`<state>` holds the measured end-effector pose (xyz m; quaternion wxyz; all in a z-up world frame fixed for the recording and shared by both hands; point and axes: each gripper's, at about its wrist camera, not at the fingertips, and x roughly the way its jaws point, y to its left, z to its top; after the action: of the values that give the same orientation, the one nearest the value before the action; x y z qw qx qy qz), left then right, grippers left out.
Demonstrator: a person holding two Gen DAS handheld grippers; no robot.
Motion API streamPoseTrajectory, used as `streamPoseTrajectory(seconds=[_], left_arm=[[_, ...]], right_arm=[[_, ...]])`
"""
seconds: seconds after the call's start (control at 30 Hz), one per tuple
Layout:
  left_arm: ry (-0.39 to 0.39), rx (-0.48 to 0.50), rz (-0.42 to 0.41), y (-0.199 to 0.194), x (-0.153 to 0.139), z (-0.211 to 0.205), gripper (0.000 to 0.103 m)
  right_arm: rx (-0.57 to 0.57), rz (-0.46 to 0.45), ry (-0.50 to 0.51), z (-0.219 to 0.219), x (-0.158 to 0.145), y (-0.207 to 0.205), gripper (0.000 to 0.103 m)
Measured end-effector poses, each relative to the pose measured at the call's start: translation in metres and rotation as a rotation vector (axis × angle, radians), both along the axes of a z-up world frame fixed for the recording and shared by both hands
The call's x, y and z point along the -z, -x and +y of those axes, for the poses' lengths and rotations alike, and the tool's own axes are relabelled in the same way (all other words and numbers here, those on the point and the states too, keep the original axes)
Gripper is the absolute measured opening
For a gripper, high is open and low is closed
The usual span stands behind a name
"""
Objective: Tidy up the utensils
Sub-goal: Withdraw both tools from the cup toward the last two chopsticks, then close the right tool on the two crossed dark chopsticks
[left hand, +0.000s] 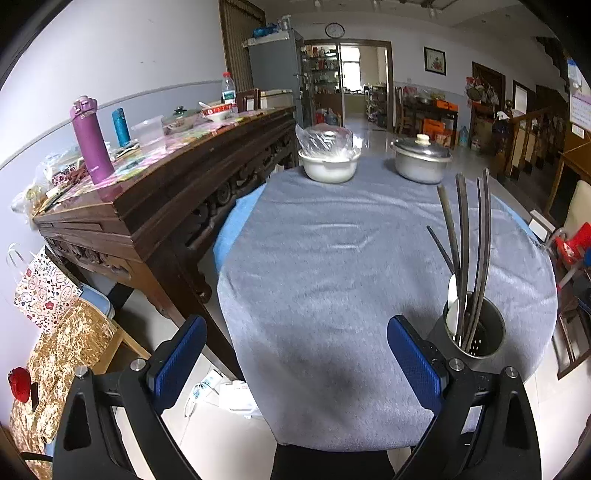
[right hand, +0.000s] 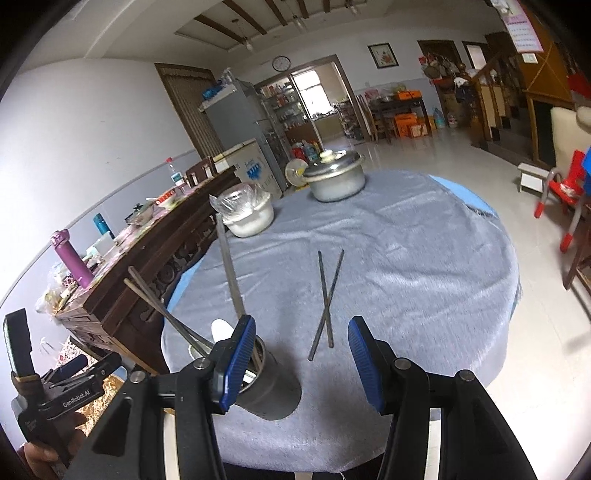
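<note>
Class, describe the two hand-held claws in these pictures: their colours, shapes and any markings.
Both the left claw and the right claw have black angular frames with silver bolts and flat blue ribbed pads. The right wrist view also shows the left claw's black handle, lettered GenRobot.AI in white.

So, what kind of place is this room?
Probably a home dining room: a round table with a lidded pot, a fridge by the wall, and a wall clock.
</note>
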<state>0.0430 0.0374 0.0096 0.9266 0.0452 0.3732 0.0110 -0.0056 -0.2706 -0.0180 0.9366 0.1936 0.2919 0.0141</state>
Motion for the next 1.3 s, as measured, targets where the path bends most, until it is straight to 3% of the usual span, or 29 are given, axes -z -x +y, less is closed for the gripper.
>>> streamPoseTrajectory(seconds=[0.4,0.83,1.3], left_arm=[[-0.016,-0.043,0.069,-0.025,0.027,0.011,0.098],[-0.041,-0.12,0.187,-0.073,0.081,0.035,0.098],[-0.065,-0.141,0.198,-0.112,0.095,0.032,0.098]], right_arm=[[0.007,0.083,-0.02,-0.006,0.025,-0.023,0.055],[0.06,0.21,-0.069,-0.027,0.068,-0.059,0.055],[0.088,0.241,-0.096,-0.044,0.072,-0.101,0.055]])
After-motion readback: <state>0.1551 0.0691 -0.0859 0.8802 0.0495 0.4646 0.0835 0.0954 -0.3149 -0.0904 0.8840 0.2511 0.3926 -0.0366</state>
